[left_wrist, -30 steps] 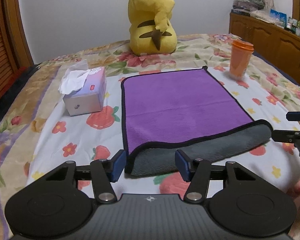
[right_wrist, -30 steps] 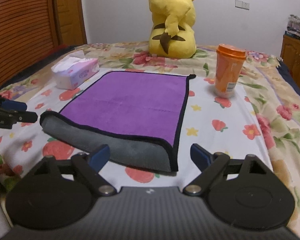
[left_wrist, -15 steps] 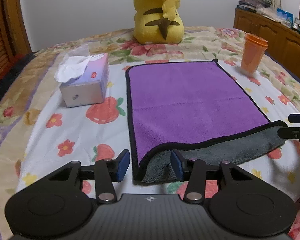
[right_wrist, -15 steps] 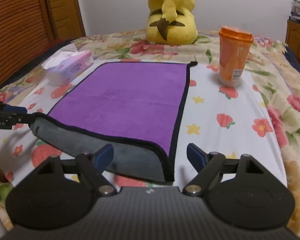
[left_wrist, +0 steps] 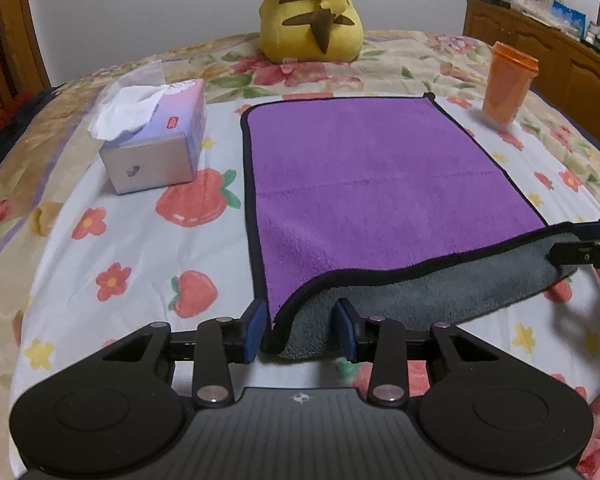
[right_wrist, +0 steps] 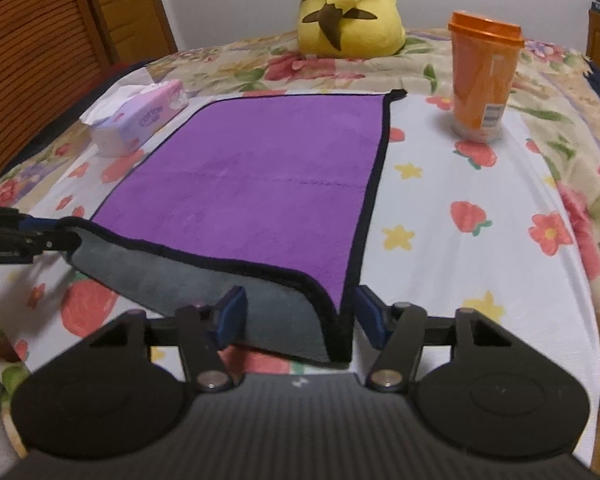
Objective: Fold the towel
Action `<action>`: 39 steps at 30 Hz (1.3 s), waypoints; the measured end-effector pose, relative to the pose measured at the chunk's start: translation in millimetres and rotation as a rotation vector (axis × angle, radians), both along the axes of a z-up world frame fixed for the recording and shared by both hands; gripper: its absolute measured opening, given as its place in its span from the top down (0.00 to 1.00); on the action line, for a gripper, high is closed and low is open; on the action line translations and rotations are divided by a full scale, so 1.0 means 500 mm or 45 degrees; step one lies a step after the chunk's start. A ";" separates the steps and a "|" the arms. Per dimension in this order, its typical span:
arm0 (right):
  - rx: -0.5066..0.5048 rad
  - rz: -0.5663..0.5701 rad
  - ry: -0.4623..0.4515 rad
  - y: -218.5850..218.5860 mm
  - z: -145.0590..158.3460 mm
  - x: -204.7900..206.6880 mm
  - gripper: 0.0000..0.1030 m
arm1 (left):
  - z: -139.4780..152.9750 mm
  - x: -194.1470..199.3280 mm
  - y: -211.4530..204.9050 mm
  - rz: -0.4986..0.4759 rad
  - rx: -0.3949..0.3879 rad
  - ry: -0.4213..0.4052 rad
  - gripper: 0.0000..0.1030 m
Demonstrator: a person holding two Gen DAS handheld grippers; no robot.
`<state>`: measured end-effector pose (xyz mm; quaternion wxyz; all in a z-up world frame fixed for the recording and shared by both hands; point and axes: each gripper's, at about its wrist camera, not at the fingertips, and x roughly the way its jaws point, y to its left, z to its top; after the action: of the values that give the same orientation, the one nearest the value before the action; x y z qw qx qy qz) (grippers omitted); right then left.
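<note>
A purple towel (left_wrist: 371, 184) with a black hem and grey underside lies on the flowered bed; it also shows in the right wrist view (right_wrist: 260, 176). Its near edge is turned up, showing a grey band (left_wrist: 439, 292). My left gripper (left_wrist: 300, 326) is open, its blue pads on either side of the towel's near left corner. My right gripper (right_wrist: 300, 316) is open around the near right corner. Each gripper shows at the other view's edge, the right one (left_wrist: 587, 248) and the left one (right_wrist: 16, 236).
A tissue box (left_wrist: 156, 140) stands left of the towel. An orange lidded cup (right_wrist: 483, 80) stands to the right of its far corner. A yellow plush toy (left_wrist: 311, 12) sits behind the towel. Wooden cabinets (left_wrist: 559, 56) line the right wall.
Both grippers have moved forward onto the near corners and narrowed their jaws around them. The turned-up grey edge has moved with them toward the far end.
</note>
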<state>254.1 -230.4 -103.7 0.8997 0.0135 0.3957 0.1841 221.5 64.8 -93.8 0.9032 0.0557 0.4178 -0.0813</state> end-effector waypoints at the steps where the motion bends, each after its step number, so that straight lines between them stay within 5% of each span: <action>1: 0.009 0.008 0.006 -0.001 0.000 0.001 0.45 | -0.001 0.000 -0.001 -0.002 0.001 0.004 0.59; 9: 0.012 0.030 0.039 0.003 0.001 0.002 0.54 | -0.010 0.000 -0.002 -0.006 -0.001 0.026 0.64; 24: -0.037 0.047 0.029 0.001 -0.001 0.003 0.92 | -0.006 -0.005 -0.005 -0.025 -0.010 0.014 0.83; 39: 0.002 0.027 -0.086 -0.007 0.026 -0.005 0.95 | 0.039 -0.018 -0.007 -0.021 -0.063 -0.099 0.91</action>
<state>251.7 -233.6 -90.5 0.9105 0.0040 0.3650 0.1943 212.5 61.1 -74.1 0.9192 0.0399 0.3797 -0.0968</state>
